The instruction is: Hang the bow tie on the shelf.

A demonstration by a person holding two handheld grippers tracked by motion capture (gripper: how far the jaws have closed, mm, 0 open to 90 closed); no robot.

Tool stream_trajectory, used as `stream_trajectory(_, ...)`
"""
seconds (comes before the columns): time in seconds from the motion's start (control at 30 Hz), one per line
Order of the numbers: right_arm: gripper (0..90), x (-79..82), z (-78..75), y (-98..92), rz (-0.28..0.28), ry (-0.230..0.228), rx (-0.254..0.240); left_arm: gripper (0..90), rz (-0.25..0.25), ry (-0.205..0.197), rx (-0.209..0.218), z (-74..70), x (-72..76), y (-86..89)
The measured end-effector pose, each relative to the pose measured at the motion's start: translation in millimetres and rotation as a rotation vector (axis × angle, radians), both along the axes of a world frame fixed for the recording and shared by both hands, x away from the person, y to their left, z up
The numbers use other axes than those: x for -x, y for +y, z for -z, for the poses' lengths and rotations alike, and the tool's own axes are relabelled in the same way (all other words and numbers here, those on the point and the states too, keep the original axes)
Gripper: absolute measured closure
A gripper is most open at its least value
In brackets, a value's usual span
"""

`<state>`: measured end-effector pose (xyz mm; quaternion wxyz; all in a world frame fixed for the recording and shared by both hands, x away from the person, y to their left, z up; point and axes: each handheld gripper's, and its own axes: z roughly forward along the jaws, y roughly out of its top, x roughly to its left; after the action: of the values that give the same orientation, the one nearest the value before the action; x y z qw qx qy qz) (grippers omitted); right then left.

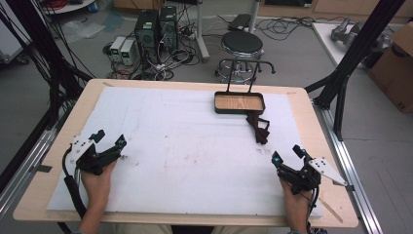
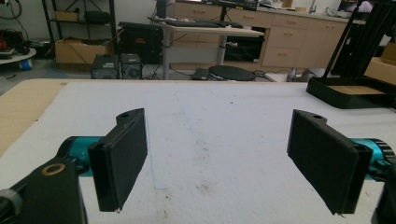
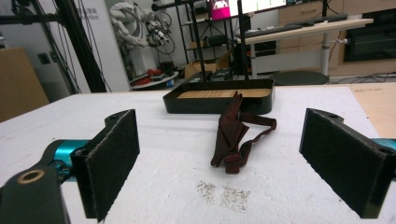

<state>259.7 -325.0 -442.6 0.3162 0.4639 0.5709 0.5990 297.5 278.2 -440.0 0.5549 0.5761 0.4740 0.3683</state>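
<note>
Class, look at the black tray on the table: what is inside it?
The black tray shows a bare wooden floor, with nothing lying in it. In the right gripper view its near wall hides the front strip of that floor. The dark red bow tie lies outside, in front.

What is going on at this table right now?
A person holds a hand-held gripper in each hand, the left and the right, both open and holding nothing. A dark red bow tie lies on the white mat, just in front of a black tray with a wooden floor.
</note>
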Motion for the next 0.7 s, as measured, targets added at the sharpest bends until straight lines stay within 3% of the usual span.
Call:
stream_trajectory(0.17, 11.0, -8.2, -4.8, 9.5, -0.006, 0.002, 0.032, 20.5, 0.002, -0.002, -0.001, 0.1, -0.2, -0.8)
stream_trajectory(0.33, 11.0, -26.3, -14.0, 23.3, -0.011, 0.013, 0.107, 20.5, 0.000, 0.001, -0.004, 0.1, -0.2, -0.8)
stream_trajectory(0.7, 11.0, -68.0, -35.2, 30.5, -0.009, 0.077, 0.117, 20.5, 0.003, 0.000, -0.003, 0.2, -0.5, -0.6)
